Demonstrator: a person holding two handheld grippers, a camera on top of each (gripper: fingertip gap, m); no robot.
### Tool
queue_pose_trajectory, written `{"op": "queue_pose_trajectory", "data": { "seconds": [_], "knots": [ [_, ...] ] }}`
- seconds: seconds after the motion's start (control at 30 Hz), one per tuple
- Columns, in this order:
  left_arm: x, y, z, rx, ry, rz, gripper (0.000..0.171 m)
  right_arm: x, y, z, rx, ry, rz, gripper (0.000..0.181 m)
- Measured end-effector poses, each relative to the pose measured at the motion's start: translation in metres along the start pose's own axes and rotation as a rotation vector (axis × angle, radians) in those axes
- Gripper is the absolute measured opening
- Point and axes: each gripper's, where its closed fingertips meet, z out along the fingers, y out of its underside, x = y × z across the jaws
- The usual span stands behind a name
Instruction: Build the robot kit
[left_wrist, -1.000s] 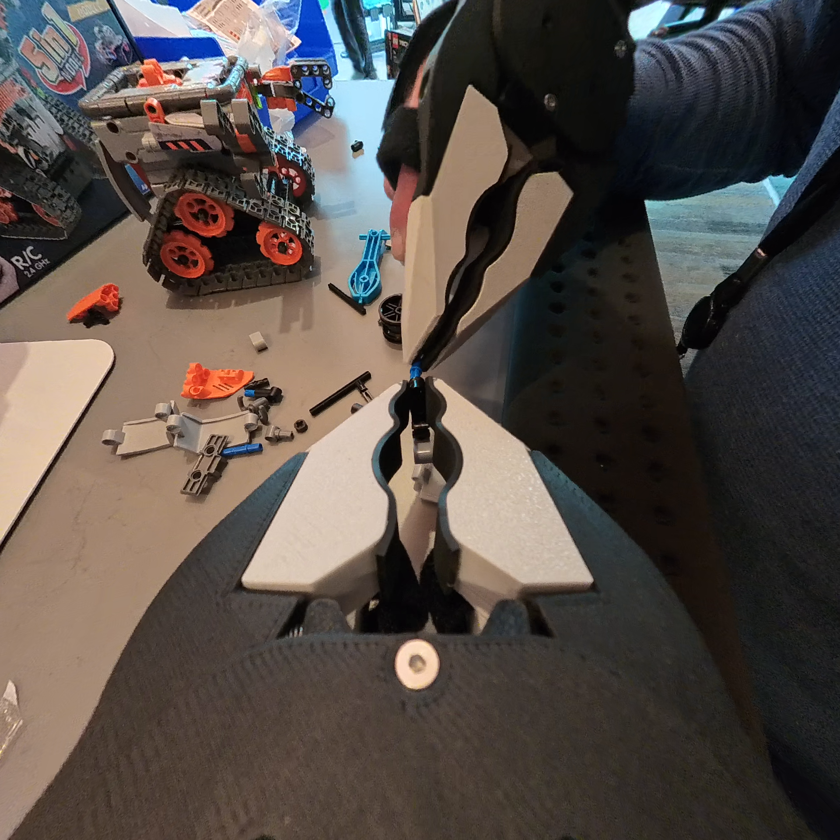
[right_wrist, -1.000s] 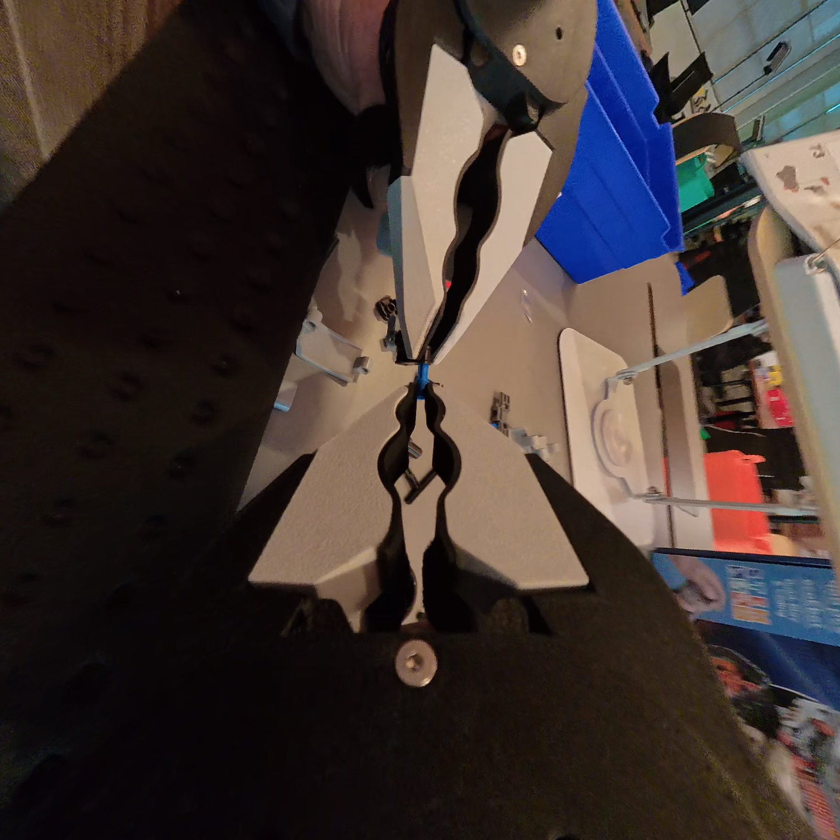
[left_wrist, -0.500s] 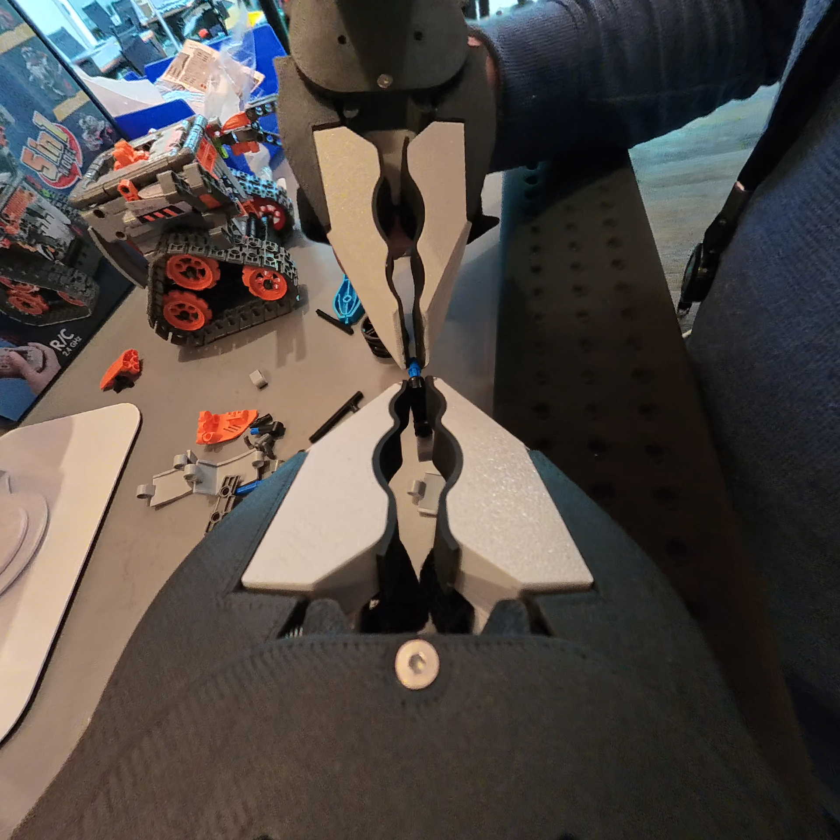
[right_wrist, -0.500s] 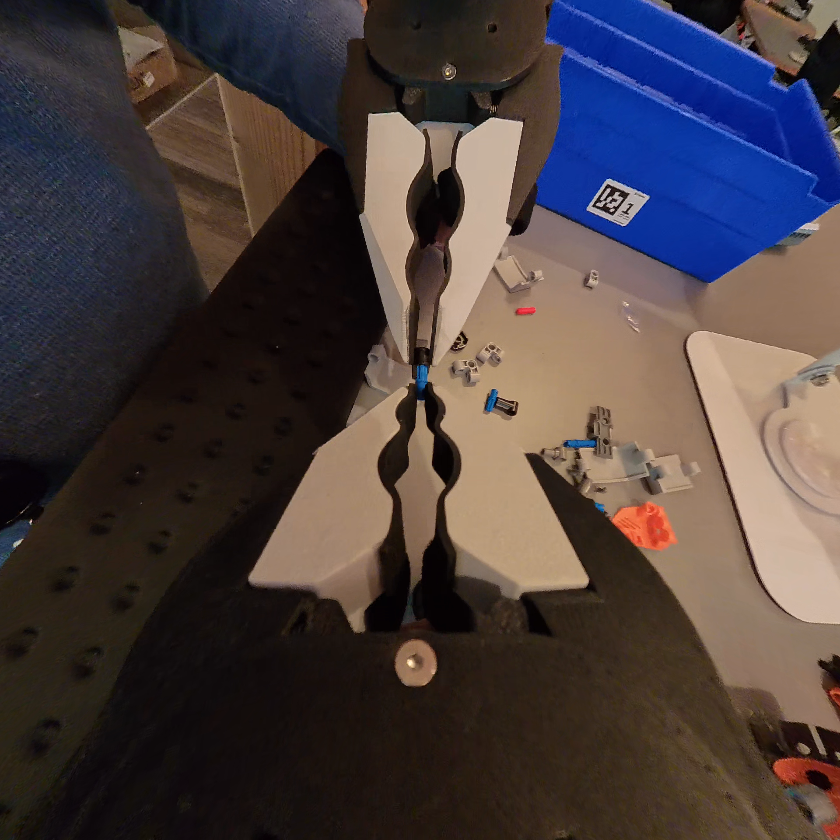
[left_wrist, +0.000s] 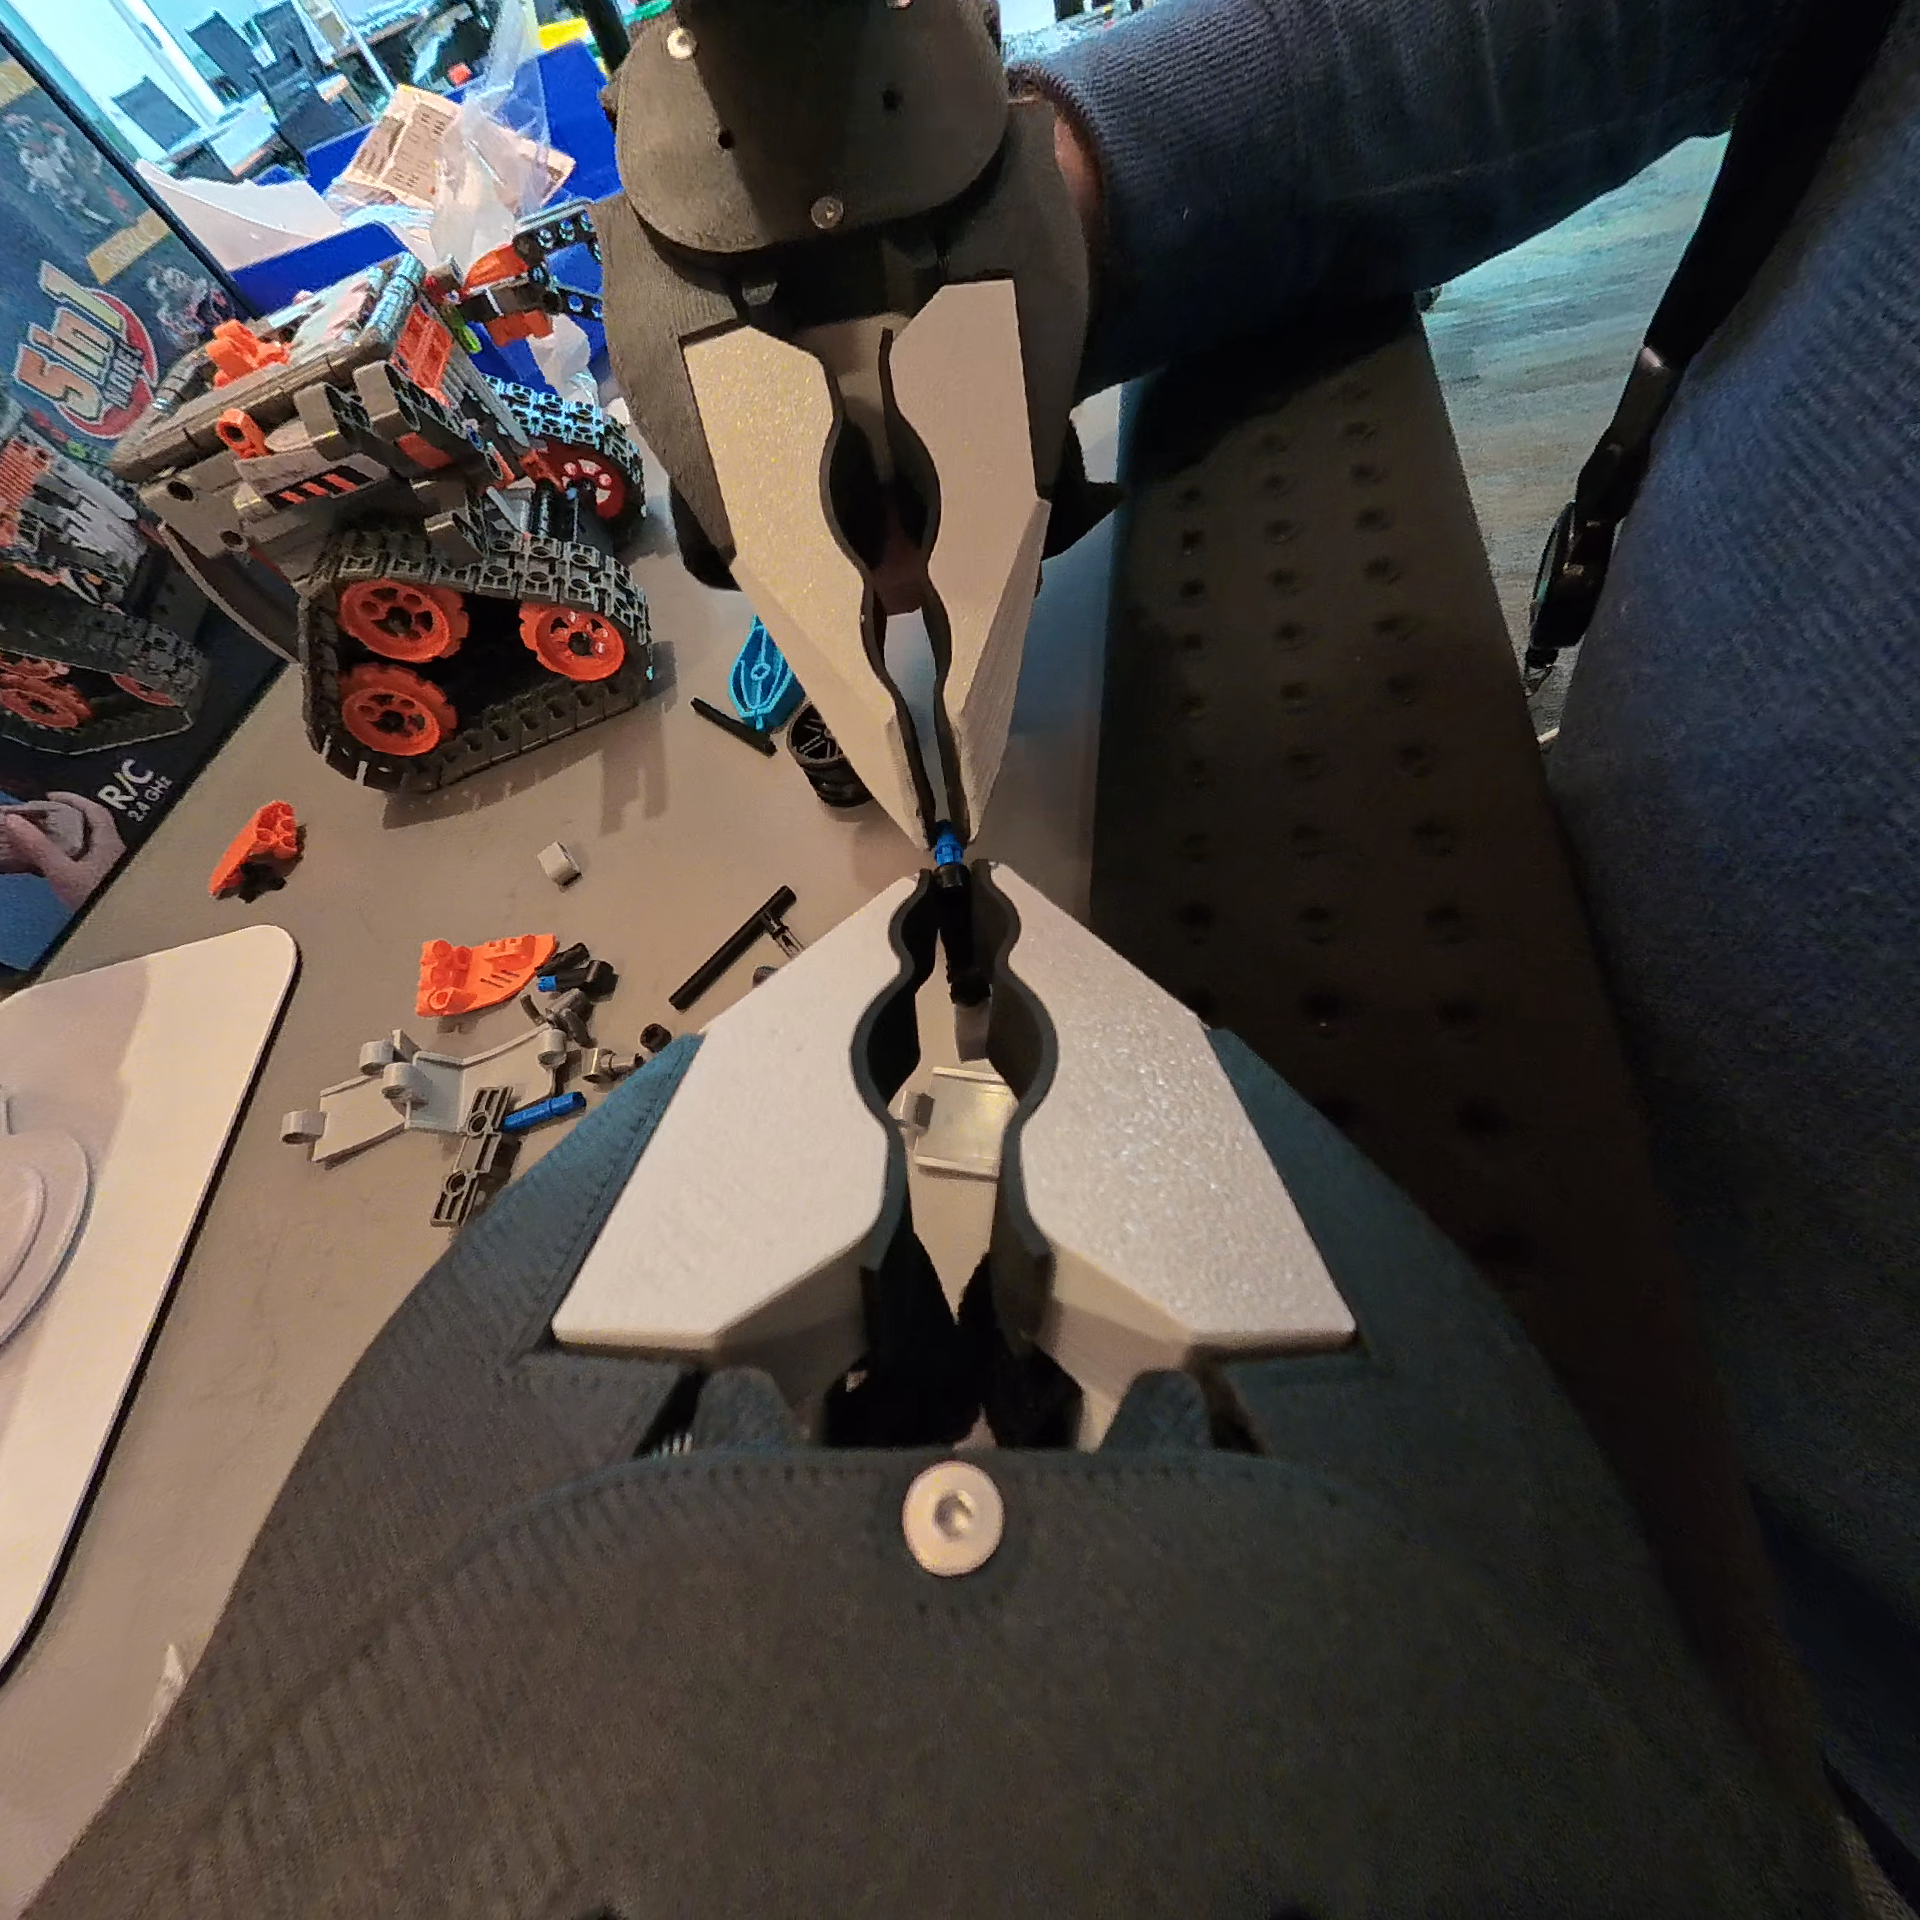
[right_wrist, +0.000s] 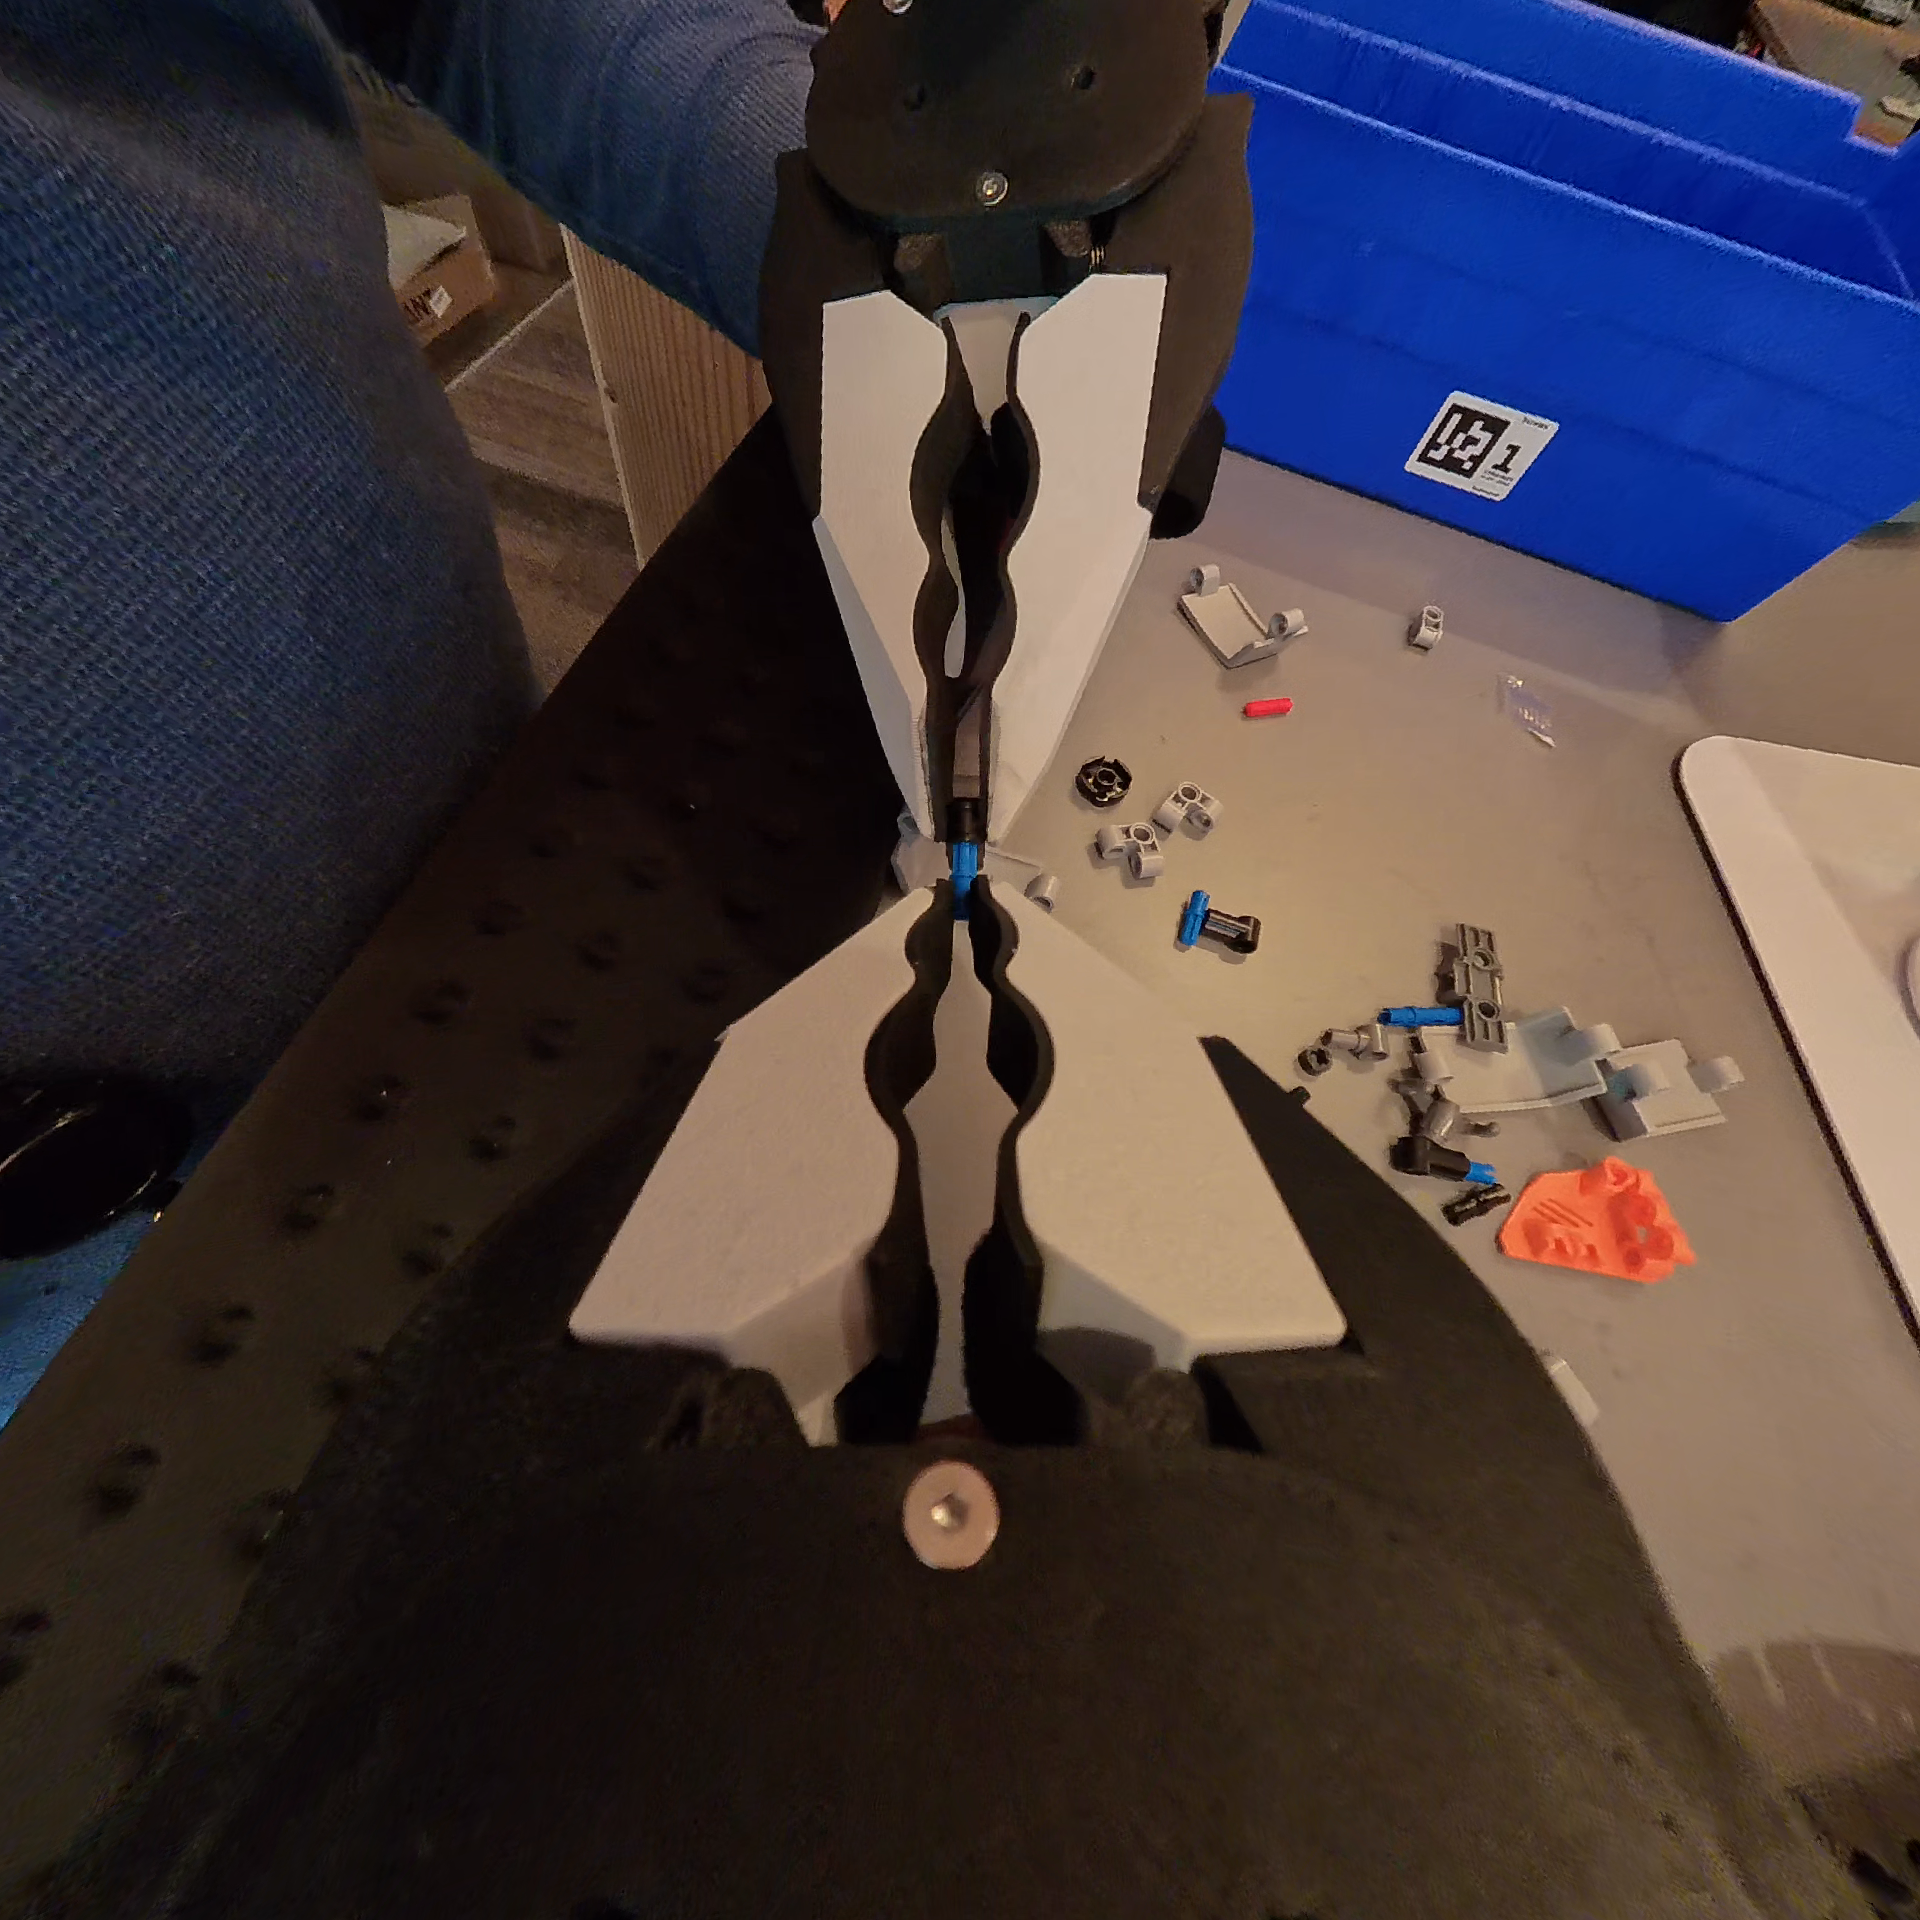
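The two grippers are held tip to tip above the near edge of the grey tabletop (left_wrist: 644, 831), just inside the black perforated strip (left_wrist: 1309, 727) that runs along that edge. The left gripper (left_wrist: 951, 894) is closed, its grey fingers pinched on a small black plastic connector piece (left_wrist: 958, 935) that is seen between the tips and reaches back into the gap. The right gripper (right_wrist: 964, 902) is likewise closed, and a short blue plastic pin (right_wrist: 964, 868) is clamped at its very tips. In the left wrist view the blue plastic pin (left_wrist: 945, 844) is seen touching the end of the black connector, in line with it; whether it is seated inside cannot be told.

A tracked toy vehicle built of grey bricks with orange wheels (left_wrist: 436, 540) stands toward the far edge of the tabletop, beside a printed cardboard box (left_wrist: 62, 436). Nearer the middle, loose parts are scattered: an orange wedge-shaped panel (left_wrist: 478, 971), a flat grey hinged panel (left_wrist: 405, 1096), a black axle rod (left_wrist: 732, 945) and a light blue flat tool (left_wrist: 764, 675). A white rounded board (left_wrist: 135, 1091) lies at the tabletop's edge on the left of the view. In the right wrist view a blue plastic bin with a square marker sticker (right_wrist: 1558, 343) is seen at the far edge of the tabletop.
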Motion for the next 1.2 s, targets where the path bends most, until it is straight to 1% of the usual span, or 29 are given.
{"op": "queue_pose_trajectory", "data": {
  "seconds": [0.57, 1.2],
  "knots": [
    [-0.0021, -0.0055, -0.0010, 0.039, -0.006, -0.025, 0.003, 0.0014, -0.0052, -0.0003, 0.081, -0.014, 0.059, 0.000],
    [-0.0047, -0.0097, -0.0004, 0.055, -0.014, -0.042, 0.004, 0.0028, -0.0082, 0.0015, 0.067, 0.010, 0.057, 0.000]
  ]
}}
